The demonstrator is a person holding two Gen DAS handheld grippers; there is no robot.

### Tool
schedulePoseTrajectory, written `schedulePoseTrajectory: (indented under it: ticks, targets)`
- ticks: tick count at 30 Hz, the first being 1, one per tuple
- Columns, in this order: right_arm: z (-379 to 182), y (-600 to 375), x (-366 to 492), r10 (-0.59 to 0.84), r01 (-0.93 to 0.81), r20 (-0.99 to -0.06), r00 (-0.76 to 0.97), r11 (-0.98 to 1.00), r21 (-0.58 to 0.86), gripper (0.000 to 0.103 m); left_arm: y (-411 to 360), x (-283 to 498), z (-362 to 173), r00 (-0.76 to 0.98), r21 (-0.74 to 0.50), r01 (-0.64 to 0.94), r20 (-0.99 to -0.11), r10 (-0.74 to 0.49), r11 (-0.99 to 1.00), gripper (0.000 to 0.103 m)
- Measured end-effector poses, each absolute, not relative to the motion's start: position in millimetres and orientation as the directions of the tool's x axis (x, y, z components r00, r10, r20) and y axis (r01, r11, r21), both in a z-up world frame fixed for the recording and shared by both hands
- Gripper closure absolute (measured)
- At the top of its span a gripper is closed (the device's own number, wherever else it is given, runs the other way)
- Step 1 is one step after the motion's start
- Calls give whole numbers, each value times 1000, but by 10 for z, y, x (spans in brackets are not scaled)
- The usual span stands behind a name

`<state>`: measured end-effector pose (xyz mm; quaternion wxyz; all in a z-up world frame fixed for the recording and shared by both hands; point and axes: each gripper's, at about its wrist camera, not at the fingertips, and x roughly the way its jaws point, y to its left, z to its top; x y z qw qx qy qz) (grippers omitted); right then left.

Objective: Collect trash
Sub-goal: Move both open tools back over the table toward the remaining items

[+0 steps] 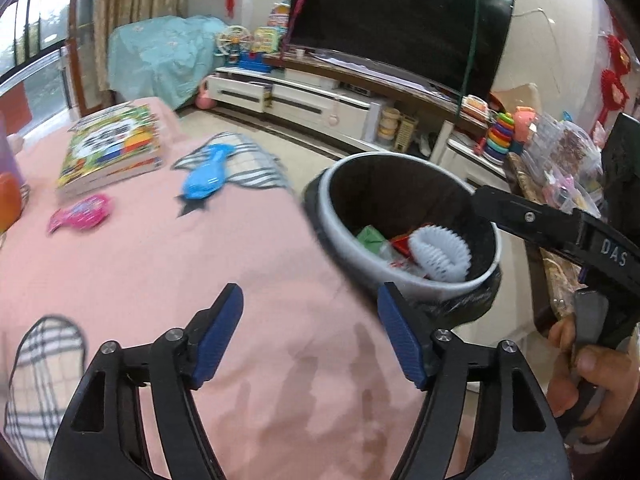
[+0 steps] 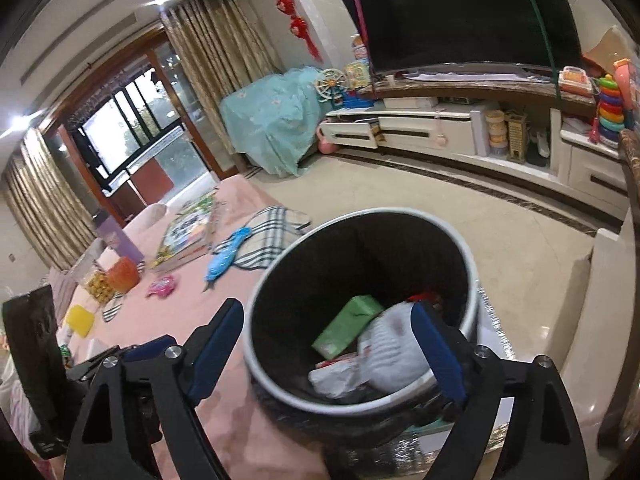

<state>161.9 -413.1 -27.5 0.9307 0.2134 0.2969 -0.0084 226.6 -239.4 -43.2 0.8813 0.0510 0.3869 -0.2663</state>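
Both grippers stand with their jaws spread wide and nothing between the blue pads: the left gripper (image 1: 310, 336) hangs over the pink-covered table (image 1: 160, 264), and the right gripper (image 2: 328, 354) is poised at the mouth of the trash bin (image 2: 474, 292), which stands just beside the table's edge and is lined with a black bag. Inside the bin lie a green carton (image 2: 346, 326), a white ribbed foam sleeve (image 1: 440, 252) and some crumpled wrappers. By the look of it a drop into the bin is just finished, so the step in hand is the turn from release to the next pickup. Still lying on the table are a pink wrapper (image 1: 80, 212) and a blue fish-shaped thing (image 1: 204, 178) resting on a striped cloth (image 1: 248, 160), with a picture book (image 1: 116, 146) farther back; whether the blue thing is trash or a toy cannot be told. The next move probably calls for the left gripper to reach across the table, come down over the flat pink wrapper and pinch it without catching the tablecloth.
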Motion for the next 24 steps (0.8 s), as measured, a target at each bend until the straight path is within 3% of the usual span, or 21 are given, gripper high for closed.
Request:
schedulePoseTrajectory:
  ticks: [12,24]
  targets:
    - [-266,-3417,1556,205,4,-519,829,928,373,9,-1427,2082,-576,620,-121,344,-715,-322,931,26]
    - [-458,-2664,1770,343,-139,-555,758,916,377,8,-462,1841,-654,666,-133,140,-721,-192,981,25]
